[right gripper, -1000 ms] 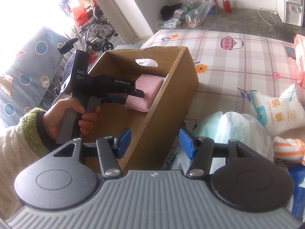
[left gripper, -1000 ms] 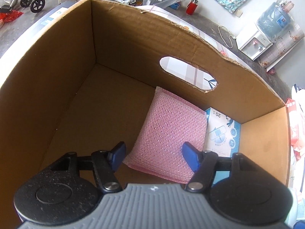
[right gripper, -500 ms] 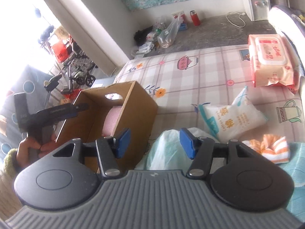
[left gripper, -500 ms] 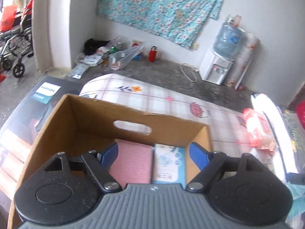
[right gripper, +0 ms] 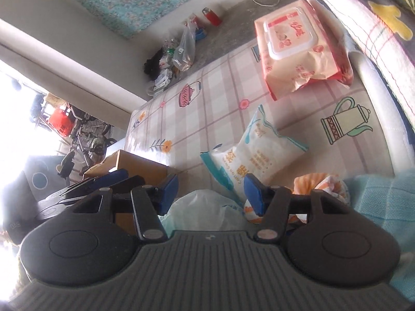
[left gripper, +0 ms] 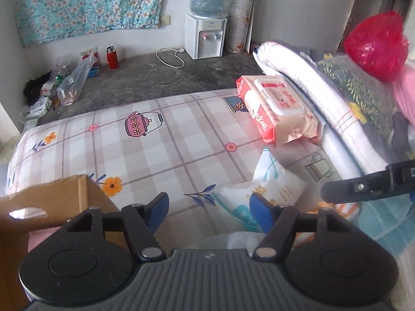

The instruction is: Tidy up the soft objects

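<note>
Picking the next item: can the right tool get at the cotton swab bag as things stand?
Probably yes: the right tool is open and empty, and the cotton swab bag lies uncovered on the bed just ahead, nothing between them.

Barely legible throughout. On left gripper (right gripper: pixel 15 225): "DAS". On white pouch (right gripper: pixel 255 159): Chinese characters and a small line, seemingly "Cotton Swab". On wipes pack (left gripper: pixel 278 108): red script, unreadable; Chinese on lid.

Grey concrete floor (left gripper: pixel 145 77); floral cloth (left gripper: pixel 85 5) on white wall; water dispenser (left gripper: pixel 206 35) (bottle on top); bright doorway (right gripper: pixel 15 119).
</note>
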{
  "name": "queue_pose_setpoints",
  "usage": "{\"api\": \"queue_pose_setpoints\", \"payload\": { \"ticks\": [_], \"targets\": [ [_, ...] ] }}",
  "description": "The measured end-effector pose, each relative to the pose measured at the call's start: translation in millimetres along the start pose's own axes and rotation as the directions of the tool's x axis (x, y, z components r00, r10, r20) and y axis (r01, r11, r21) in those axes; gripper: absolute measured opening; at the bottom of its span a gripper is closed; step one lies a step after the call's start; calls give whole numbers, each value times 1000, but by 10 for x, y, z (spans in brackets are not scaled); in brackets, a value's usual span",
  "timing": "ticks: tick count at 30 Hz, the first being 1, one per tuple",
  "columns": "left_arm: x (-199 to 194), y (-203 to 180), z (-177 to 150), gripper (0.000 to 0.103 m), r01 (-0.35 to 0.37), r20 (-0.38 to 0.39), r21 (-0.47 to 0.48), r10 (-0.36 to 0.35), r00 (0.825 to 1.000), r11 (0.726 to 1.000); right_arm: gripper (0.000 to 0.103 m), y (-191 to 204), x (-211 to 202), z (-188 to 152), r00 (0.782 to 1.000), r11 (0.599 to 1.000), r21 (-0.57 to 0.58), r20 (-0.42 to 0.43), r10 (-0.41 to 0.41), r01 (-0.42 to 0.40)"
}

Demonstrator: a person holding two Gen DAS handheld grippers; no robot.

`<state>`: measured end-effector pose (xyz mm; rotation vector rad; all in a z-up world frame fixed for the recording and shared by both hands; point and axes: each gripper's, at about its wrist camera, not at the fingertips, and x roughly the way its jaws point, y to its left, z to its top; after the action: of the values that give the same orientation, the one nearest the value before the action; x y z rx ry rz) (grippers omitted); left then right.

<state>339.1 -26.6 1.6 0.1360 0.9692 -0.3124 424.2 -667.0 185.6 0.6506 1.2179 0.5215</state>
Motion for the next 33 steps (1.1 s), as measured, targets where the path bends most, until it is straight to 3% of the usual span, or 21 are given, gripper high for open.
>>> {"api": "queue_pose_setpoints", "payload": {
  "ticks": [3,8,14,23,26,28,31,33],
  "targets": [
    [274,-111,63,65,3,-45,38,-1,999,999,57,-197,168,77,999,997,80,-48,12,-8],
    [551,-196,141,65,67,-100,58,-61,993,996,57,-425,457,172,993,986,167,-114,0,20],
    [875,-253,163,66,77,-189,48,-66,980,996,57,-596,756,330,991,975,216,-128,-30,58],
    [1003,-195,189,67,128,-240,17,-121,963,992,59,-657,1179,408,981,965,241,-188,-54,100],
    [1038,-232,192,67,121,-244,22,-112,963,992,60,-677,1253,420,985,962,263,-172,-23,68],
    [1032,-247,189,60,111,-235,30,-101,967,993,52,-670,1281,432,988,962,267,-154,-13,54],
    [1009,-227,192,42,95,-226,21,-88,970,995,32,-689,1282,433,992,963,263,-123,-26,57],
    [980,-180,200,27,94,-227,0,-92,970,996,26,-658,1249,429,995,965,256,-101,-25,51]
  ]
}}
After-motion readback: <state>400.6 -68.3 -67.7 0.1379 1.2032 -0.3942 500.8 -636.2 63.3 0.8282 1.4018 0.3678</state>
